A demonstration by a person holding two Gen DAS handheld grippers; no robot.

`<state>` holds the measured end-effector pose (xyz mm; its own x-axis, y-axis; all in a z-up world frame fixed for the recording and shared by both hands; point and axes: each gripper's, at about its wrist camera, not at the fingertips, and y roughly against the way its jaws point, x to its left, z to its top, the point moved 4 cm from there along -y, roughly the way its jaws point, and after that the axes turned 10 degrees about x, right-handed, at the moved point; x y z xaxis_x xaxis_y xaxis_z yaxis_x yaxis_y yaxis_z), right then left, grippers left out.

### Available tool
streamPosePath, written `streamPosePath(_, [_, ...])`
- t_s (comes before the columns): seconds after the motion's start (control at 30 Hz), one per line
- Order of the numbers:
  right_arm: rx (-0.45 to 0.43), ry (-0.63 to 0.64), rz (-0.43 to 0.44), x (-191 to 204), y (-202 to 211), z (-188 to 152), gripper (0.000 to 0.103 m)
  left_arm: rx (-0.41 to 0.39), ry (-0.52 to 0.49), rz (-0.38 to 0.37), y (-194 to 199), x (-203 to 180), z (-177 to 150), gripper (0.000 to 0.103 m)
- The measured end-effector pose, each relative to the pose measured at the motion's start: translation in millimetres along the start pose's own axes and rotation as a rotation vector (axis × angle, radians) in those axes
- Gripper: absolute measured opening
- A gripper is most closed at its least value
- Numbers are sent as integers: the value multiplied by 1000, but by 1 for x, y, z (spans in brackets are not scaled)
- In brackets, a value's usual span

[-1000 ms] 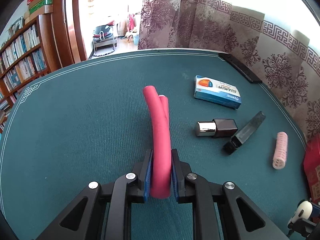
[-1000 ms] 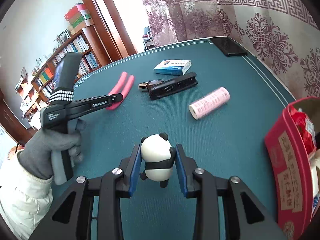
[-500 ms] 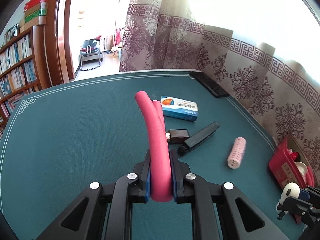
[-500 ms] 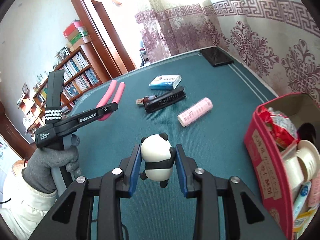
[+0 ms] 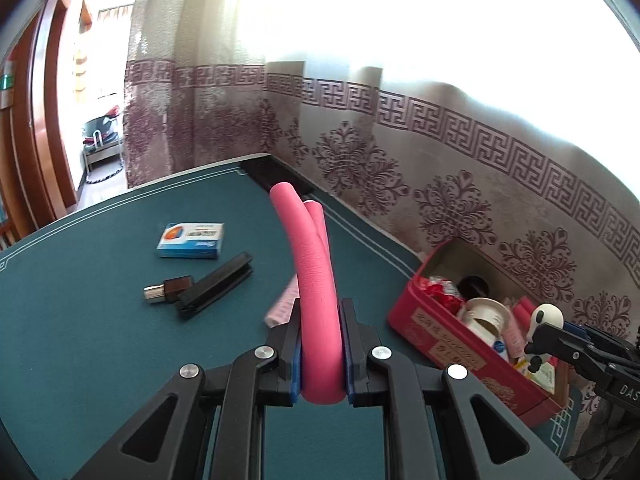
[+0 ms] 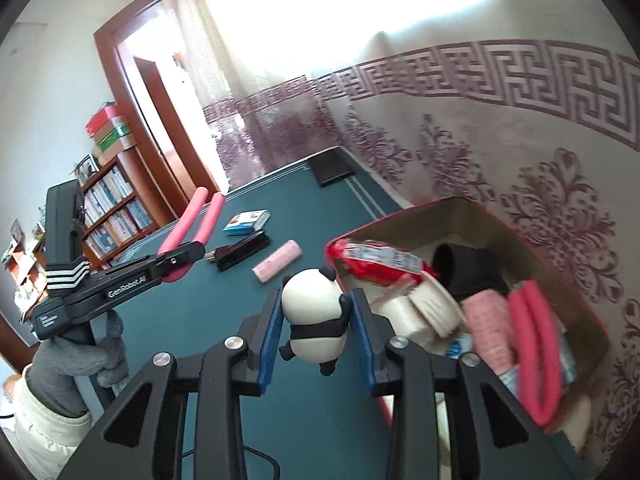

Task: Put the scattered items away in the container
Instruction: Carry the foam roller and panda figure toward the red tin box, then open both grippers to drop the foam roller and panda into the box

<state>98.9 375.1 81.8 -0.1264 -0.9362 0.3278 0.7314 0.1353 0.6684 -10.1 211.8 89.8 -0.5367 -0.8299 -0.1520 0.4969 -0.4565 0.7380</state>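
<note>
A red cardboard box [image 5: 448, 332] sits at the edge of a teal-covered table [image 5: 100, 320], against a patterned curtain [image 5: 460, 168], and serves as the landmark here. The left gripper [image 5: 322, 354] pinches a folded pink foam tube [image 5: 316, 280] between its 2 blue pads, the tube rising up and away from the jaws, with the box to its right. The right gripper [image 6: 318, 338] clamps a small black-and-white panda figurine [image 6: 314, 316] by its sides, held above the table just at the near left wall of the box. Inside the box lie a red snack packet [image 6: 380, 260], a white tape roll [image 6: 424, 312], a pink hair roller [image 6: 486, 328], another folded pink foam tube [image 6: 536, 348] and a dark cylinder [image 6: 452, 264]. On the table left of the box, well apart from it, lie a second pink hair roller [image 6: 277, 261], a black clip-like bar [image 5: 216, 290] touching a small dark bottle with a silver cap [image 5: 168, 290], and beyond them a blue and white carton [image 5: 190, 240]. A grey-gloved hand [image 6: 76, 356] with a pale sleeve grips the left gripper's handle, far left of the box.
</note>
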Motion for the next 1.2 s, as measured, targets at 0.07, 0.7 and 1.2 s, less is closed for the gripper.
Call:
streamPosePath(0.07, [-10, -32, -34, -19, 10, -4, 36, 0, -33, -25, 1, -20, 0, 16])
streamPosePath(0.7, [-45, -103, -132, -80, 32, -19, 36, 95, -240, -142, -51, -147, 5, 16])
streamPosePath(1.2, [-35, -131, -144, -89, 26, -17, 36, 143, -208, -151, -77, -145, 6, 72])
